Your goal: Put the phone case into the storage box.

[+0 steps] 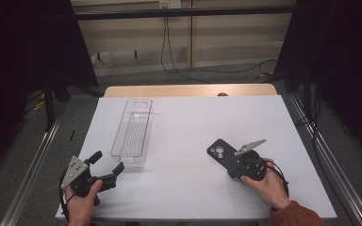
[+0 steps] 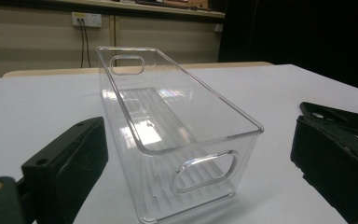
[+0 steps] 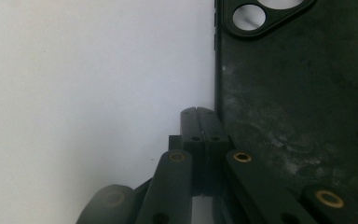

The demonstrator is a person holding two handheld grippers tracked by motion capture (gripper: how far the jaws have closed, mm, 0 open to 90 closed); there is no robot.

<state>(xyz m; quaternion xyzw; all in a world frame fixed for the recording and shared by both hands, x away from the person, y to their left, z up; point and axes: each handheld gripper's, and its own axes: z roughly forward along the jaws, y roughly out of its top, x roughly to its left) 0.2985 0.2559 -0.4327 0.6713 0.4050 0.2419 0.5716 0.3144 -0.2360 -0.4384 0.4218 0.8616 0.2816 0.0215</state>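
The phone case [image 1: 219,151] lies ungrasped at centre right beside the closed right tool [image 3: 199,114]; the left tool [image 1: 107,165] is held apart before the clear bin [image 1: 133,134].

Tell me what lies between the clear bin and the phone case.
Nothing: bare white table separates the clear bin from the phone case, as the high view shows.

Room dim, dark drapes at both sides; white bench [image 1: 184,122] brightest surface, lit evenly from above. Shadows under hands soft, faint. High view slightly grainy, soft. Left gripper view: clear bin [image 2: 177,135] sharp, window-like glare on its floor, near jaws blurred. Right gripper view: phone case [image 3: 298,93] murky, smudges catch light, close jaws out of focus.
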